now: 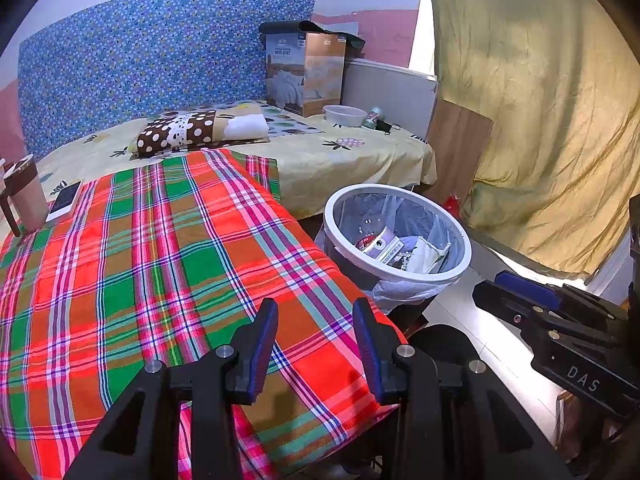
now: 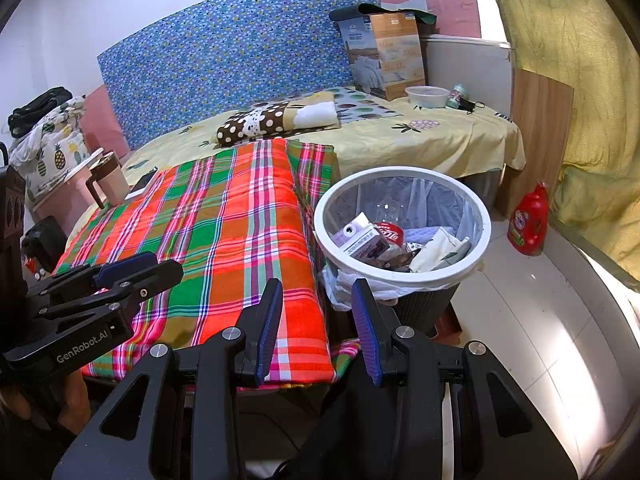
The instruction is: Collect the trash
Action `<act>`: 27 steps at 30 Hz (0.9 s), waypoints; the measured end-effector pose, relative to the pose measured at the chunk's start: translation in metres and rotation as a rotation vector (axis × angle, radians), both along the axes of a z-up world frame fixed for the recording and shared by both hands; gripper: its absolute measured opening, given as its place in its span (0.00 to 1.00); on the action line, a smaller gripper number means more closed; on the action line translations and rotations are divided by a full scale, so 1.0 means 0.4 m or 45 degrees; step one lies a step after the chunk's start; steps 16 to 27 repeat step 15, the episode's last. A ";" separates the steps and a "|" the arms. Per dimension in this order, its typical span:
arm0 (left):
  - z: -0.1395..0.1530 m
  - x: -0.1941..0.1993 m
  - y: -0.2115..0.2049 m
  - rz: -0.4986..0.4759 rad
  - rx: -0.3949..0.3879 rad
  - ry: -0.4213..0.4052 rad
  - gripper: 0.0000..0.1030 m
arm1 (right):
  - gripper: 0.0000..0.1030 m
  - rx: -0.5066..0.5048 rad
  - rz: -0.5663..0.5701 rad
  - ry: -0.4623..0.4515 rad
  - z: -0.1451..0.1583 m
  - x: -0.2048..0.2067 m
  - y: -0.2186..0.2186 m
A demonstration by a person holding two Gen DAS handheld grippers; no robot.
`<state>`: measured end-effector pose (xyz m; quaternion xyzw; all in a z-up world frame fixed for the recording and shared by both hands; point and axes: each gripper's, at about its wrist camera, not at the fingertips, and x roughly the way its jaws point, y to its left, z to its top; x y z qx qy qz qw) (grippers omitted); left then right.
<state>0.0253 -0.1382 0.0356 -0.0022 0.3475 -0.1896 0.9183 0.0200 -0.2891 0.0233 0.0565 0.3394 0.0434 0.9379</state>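
A bin with a white rim (image 1: 400, 276) (image 2: 400, 278) and a clear liner stands on the floor beside the bed. Inside lie a small carton (image 2: 362, 238), a red-labelled can (image 2: 390, 232) and crumpled wrappers (image 2: 440, 250). My left gripper (image 1: 316, 344) is open and empty over the near corner of the plaid blanket (image 1: 160, 260); it also shows at the left of the right wrist view (image 2: 132, 268). My right gripper (image 2: 318, 328) is open and empty, low in front of the bin; it shows at the right of the left wrist view (image 1: 516, 292).
On the bed: a polka-dot pillow (image 2: 276, 120), a clear plastic tub (image 2: 426, 97), a small jar (image 2: 457, 96), a black mask (image 2: 470, 106) and a carton (image 2: 384, 54). A mug (image 2: 108, 180) and phone (image 2: 144, 184) lie at the left. A red detergent bottle (image 2: 528, 220) stands by the curtain (image 2: 580, 80).
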 end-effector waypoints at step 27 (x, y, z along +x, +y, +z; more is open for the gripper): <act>-0.006 0.005 -0.005 0.027 0.026 0.007 0.38 | 0.37 0.001 -0.001 0.005 -0.003 0.003 0.004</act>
